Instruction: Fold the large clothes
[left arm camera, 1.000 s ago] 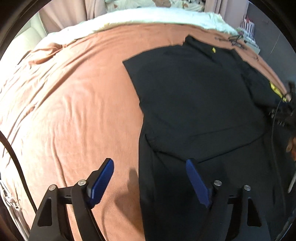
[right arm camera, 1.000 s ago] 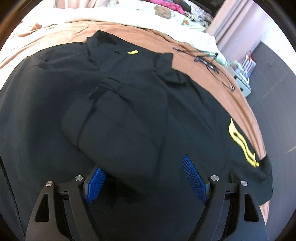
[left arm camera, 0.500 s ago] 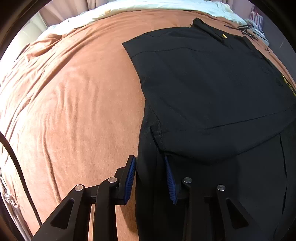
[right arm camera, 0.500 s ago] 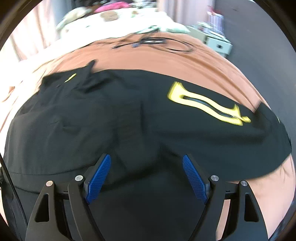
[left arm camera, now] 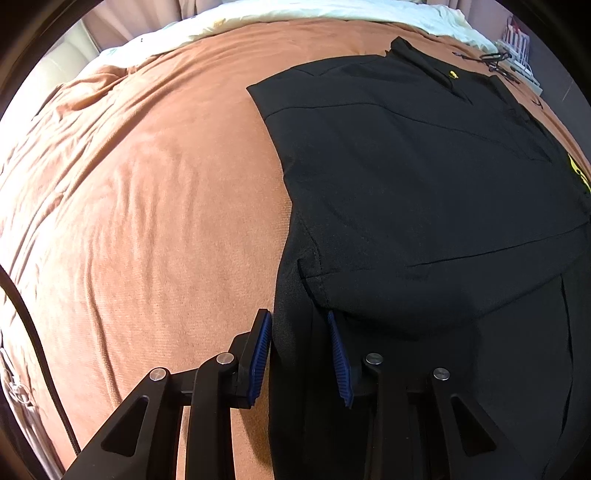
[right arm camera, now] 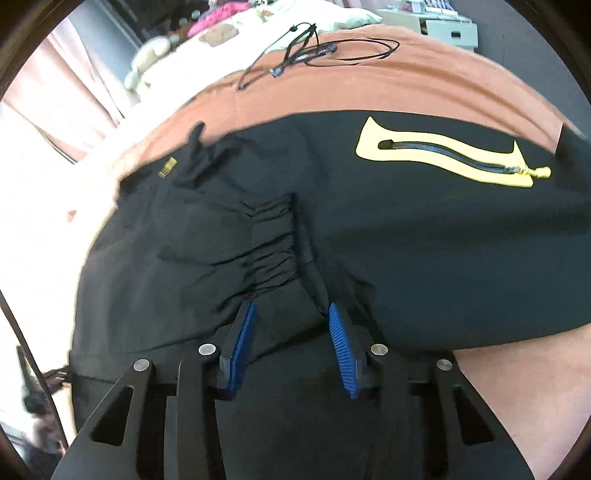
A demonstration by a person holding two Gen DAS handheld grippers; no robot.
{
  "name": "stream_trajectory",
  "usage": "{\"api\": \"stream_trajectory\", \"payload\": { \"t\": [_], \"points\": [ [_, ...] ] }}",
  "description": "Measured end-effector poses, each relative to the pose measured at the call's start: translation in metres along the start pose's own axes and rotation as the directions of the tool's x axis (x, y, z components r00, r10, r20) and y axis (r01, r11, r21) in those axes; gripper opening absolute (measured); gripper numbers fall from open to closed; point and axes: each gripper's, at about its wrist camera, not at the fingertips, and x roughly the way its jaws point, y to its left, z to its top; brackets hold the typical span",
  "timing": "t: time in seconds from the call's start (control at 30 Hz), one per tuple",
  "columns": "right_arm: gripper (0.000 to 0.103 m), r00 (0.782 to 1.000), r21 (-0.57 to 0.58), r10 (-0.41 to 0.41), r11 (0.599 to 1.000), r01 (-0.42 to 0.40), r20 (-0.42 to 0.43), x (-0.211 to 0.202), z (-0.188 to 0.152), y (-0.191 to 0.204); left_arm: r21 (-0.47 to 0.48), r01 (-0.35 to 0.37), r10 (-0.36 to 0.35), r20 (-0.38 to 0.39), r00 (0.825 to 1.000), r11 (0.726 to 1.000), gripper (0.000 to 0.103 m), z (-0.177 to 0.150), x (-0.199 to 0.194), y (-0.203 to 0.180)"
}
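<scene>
Sleeves already lie folded across the black jacket [left arm camera: 424, 192]; both tongs [left arm camera: 300, 332] [right arm camera: 291, 319], part-closed, straddle its fabric at six o'clock; main folds remain.

Left of the left claw [left arm camera: 300, 325], a broad stretch of orange bedspread [left arm camera: 147, 221] is lying bare, offering open passage. Ahead and right of it, the black garment [left arm camera: 424, 184] is covering the bed. Far ahead of the right claw [right arm camera: 291, 314], a tangle of black cables [right arm camera: 314, 51] is sitting on the bedspread, with pillows [right arm camera: 258, 22] piling up beyond.
</scene>
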Motion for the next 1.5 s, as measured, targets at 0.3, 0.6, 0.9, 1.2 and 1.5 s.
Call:
{"api": "stream_trajectory", "payload": {
  "t": [0.3,0.6,0.9,1.2,1.5],
  "points": [
    [0.001,0.995,-0.009,-0.089,0.996,0.089,0.046,-0.006,-0.005,-0.018,-0.01,-0.007,0.007,0.004,1.0,1.0,0.034,-0.003,-0.001,0.001],
    [0.009,0.998,-0.046,-0.023,0.999,0.025,0.052,-0.053,-0.019,-0.023,-0.036,0.024,-0.024,0.007,1.0,0.999,0.034,-0.004,-0.014,0.011],
    [0.069,0.988,0.086,-0.066,0.995,0.055,0.136,-0.127,-0.058,-0.086,-0.048,0.108,-0.103,0.096,0.99,0.993,0.071,-0.004,-0.053,0.001],
    [0.057,0.976,0.299,-0.08,0.954,0.017,0.201,-0.139,-0.08,-0.166,0.025,0.136,-0.138,0.153,0.979,0.99,0.071,0.016,-0.067,-0.052],
    [0.051,0.973,0.442,-0.094,0.897,-0.01,0.211,-0.107,-0.077,-0.2,0.118,0.192,-0.21,0.166,0.963,0.974,0.071,0.041,-0.048,-0.126]
  ]
}}
